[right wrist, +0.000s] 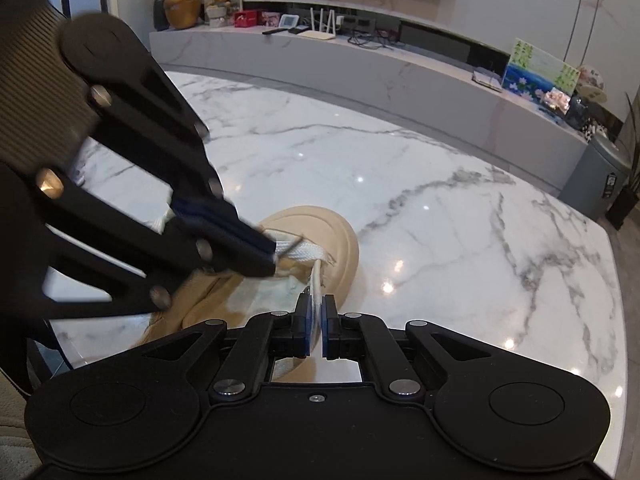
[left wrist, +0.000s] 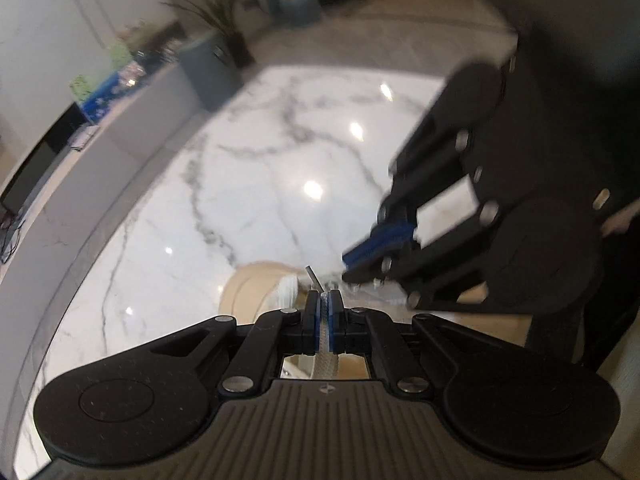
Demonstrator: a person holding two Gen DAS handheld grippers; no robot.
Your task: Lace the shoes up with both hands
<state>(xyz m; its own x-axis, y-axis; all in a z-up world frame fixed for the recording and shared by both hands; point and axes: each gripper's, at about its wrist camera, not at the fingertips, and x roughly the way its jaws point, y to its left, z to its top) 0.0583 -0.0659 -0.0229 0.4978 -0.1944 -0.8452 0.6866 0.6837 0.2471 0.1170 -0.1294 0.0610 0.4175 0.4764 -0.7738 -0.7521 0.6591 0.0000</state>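
Note:
A tan shoe (right wrist: 320, 232) lies on the marble table, toe pointing away, with a flat white lace (right wrist: 304, 250) crossing its front. My left gripper (left wrist: 325, 296) is shut on one end of the lace (left wrist: 326, 336), and the grey aglet (left wrist: 313, 277) sticks out past the pads. In the right wrist view the left gripper (right wrist: 274, 258) comes in from the left over the shoe's tongue. My right gripper (right wrist: 317, 304) is shut on another run of lace (right wrist: 317, 280) just behind the toe. It also shows in the left wrist view as the right gripper (left wrist: 347, 270), close beside the left fingertips.
The white marble table (right wrist: 440, 220) stretches ahead and to the right of the shoe. Beyond it runs a long grey console (right wrist: 360, 64) with small items. A grey bin (right wrist: 596, 176) and a potted plant stand past the table's far right corner.

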